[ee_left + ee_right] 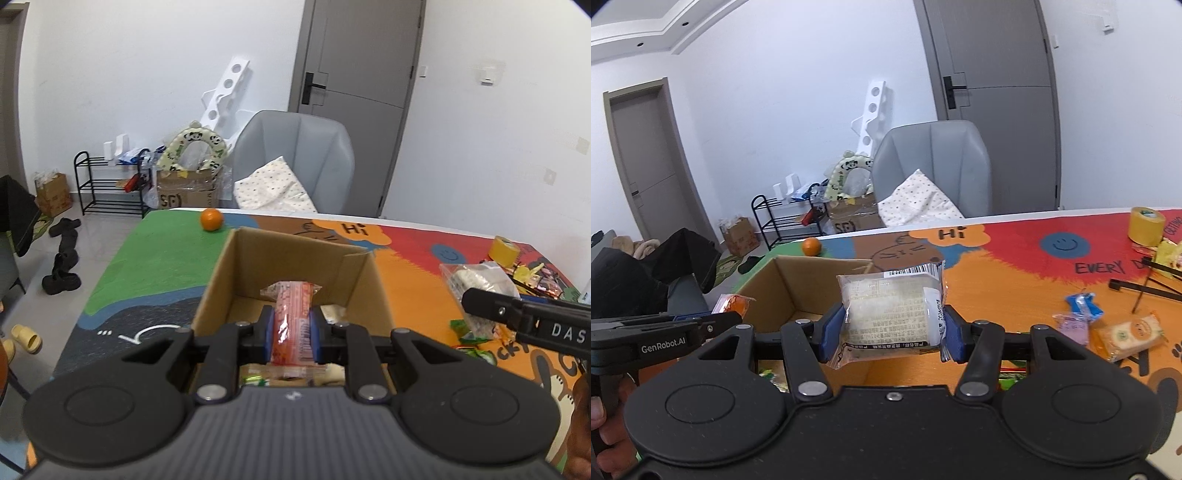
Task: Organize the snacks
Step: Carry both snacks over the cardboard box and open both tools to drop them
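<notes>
While the left gripper [291, 328] pinches a red bar [291, 325], long axis forward, above the box [295, 254], the right gripper [892, 325] pinches a white pack [892, 314] beside the box, farther out

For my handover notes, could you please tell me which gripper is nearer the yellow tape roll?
Right. The right gripper sits just right of the cardboard box; the left gripper is over the box, farther from the tape roll.
</notes>
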Demonstrator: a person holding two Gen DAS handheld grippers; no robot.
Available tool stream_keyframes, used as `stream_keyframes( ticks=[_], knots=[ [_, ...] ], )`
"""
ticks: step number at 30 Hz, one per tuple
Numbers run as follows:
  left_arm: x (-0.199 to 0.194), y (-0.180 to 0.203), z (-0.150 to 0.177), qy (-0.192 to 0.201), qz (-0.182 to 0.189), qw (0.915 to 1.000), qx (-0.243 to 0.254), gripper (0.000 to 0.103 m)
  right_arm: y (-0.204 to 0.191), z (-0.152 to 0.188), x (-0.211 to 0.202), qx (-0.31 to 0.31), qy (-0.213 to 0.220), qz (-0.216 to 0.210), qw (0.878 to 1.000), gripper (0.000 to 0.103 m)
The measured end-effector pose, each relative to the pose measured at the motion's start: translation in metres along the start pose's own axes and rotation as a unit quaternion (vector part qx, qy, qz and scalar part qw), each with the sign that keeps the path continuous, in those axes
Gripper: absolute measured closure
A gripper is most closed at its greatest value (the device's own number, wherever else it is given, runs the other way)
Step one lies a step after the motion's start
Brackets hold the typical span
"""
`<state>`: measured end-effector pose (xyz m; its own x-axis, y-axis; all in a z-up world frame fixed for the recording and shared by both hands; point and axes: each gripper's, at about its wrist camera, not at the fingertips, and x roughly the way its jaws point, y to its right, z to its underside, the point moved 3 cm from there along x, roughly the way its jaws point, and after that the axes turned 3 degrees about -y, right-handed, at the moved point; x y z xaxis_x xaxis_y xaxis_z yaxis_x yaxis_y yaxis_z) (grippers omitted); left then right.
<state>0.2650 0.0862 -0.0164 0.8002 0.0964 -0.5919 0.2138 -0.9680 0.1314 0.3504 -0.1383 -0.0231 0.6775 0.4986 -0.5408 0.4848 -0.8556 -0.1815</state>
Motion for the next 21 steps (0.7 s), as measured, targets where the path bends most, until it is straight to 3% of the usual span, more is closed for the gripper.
stream_keyframes(
  ticks=[3,9,21],
  knots=[
    [-0.003,-0.008,0.001,0.005,-0.003,1.0000,-0.005,0.079,-0.010,-0.001,0.003,-0.007,-0.002,-0.007,1.000,0.050],
    [-0.010,-0.019,0.001,0.006,-0.007,0.9999,-0.014,0.078,-0.029,-0.004,0.004,-0.018,-0.002,-0.018,1.000,0.050],
    [-0.026,-0.039,0.000,0.015,-0.014,0.9995,-0.024,0.060,-0.062,-0.006,0.017,-0.027,-0.016,-0.050,0.998,0.050]
  ],
)
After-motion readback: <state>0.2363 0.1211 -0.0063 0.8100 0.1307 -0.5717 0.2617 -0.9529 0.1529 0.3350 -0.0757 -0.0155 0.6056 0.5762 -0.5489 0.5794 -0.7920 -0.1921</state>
